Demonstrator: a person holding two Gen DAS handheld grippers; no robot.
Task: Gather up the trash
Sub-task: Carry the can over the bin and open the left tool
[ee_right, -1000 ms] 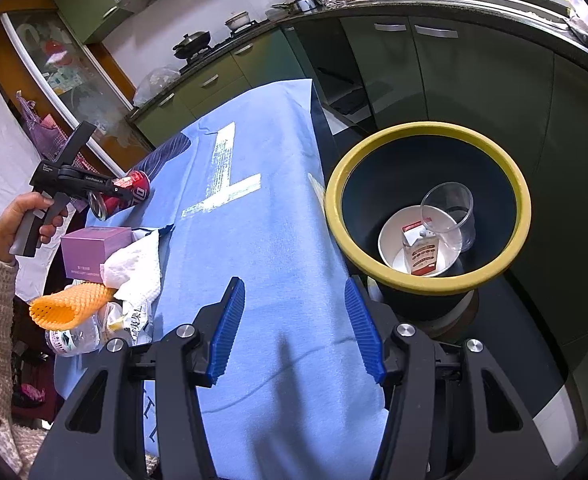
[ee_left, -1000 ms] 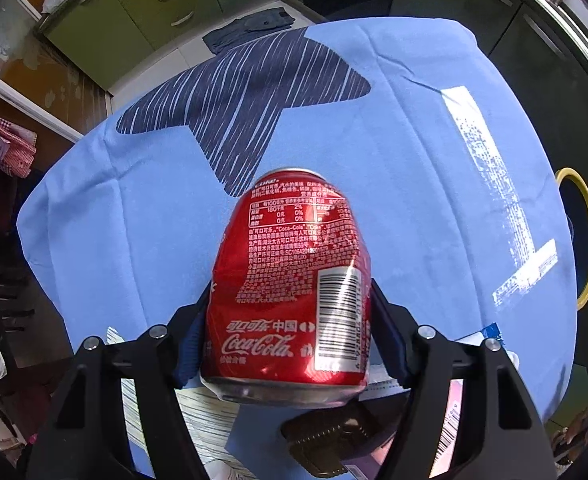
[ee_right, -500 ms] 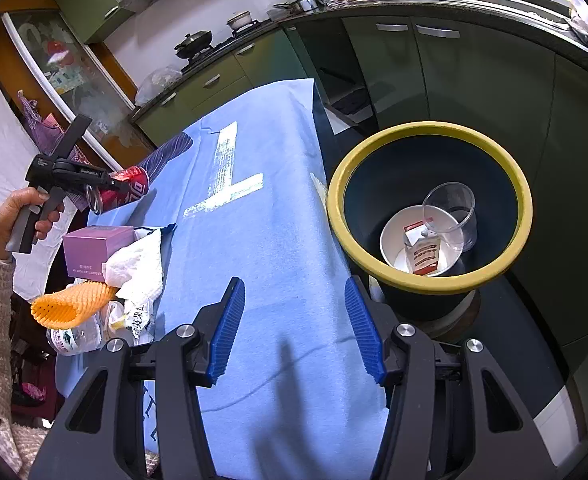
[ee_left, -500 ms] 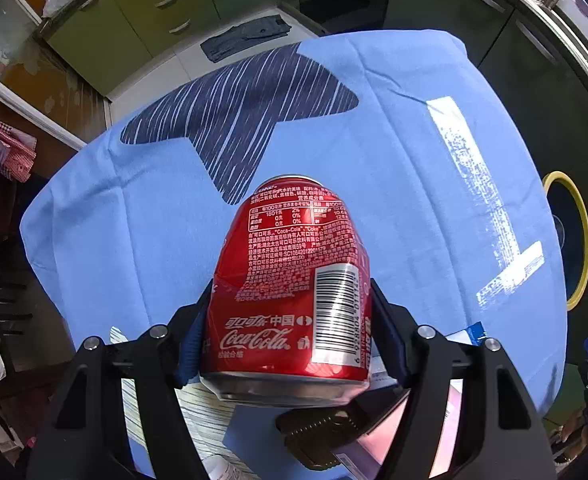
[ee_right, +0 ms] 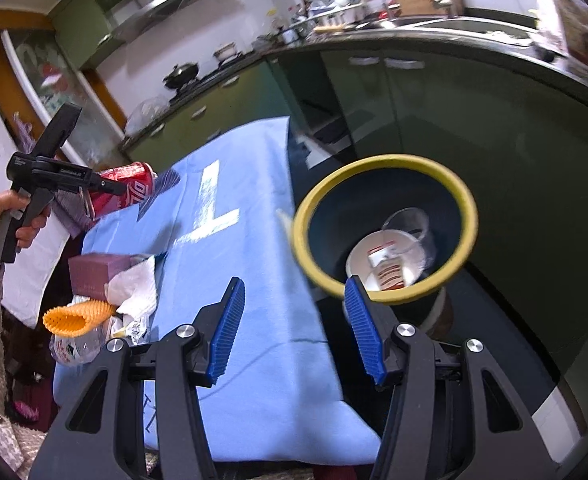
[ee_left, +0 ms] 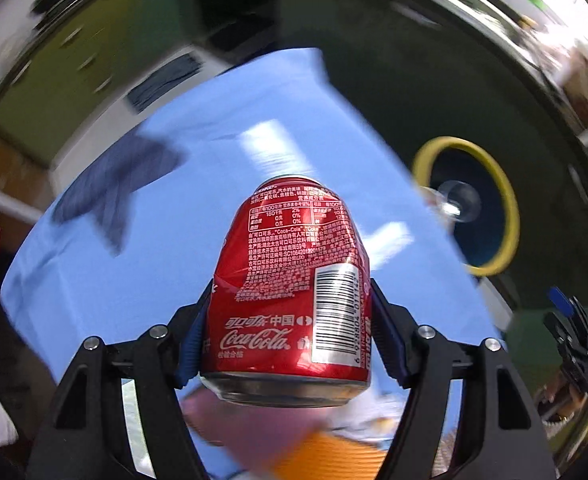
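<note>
A dented red Coca-Cola can (ee_left: 294, 288) is clamped between the blue pads of my left gripper (ee_left: 290, 336), held in the air over the blue cloth. The right wrist view shows the same can (ee_right: 124, 192) and the left gripper (ee_right: 114, 187) at the far left, in a person's hand. My right gripper (ee_right: 294, 332) stands open above the cloth's near edge with nothing between its fingers. The yellow-rimmed dark bin (ee_right: 385, 300) sits on the floor to the right of the table and holds a white bowl, a clear cup and a small carton.
On the cloth's left side lie a purple box (ee_right: 94, 276), crumpled white tissue (ee_right: 136, 288), an orange foam net (ee_right: 78, 316) and a clear plastic bottle (ee_right: 74, 350). The blue cloth (ee_right: 254, 280) covers the table. Green cabinets and a kitchen counter stand behind.
My left gripper has lifted and swung the can toward the bin side; the bin now shows much larger in its view. The right gripper has drifted a little, with the bin shifted in its view.
</note>
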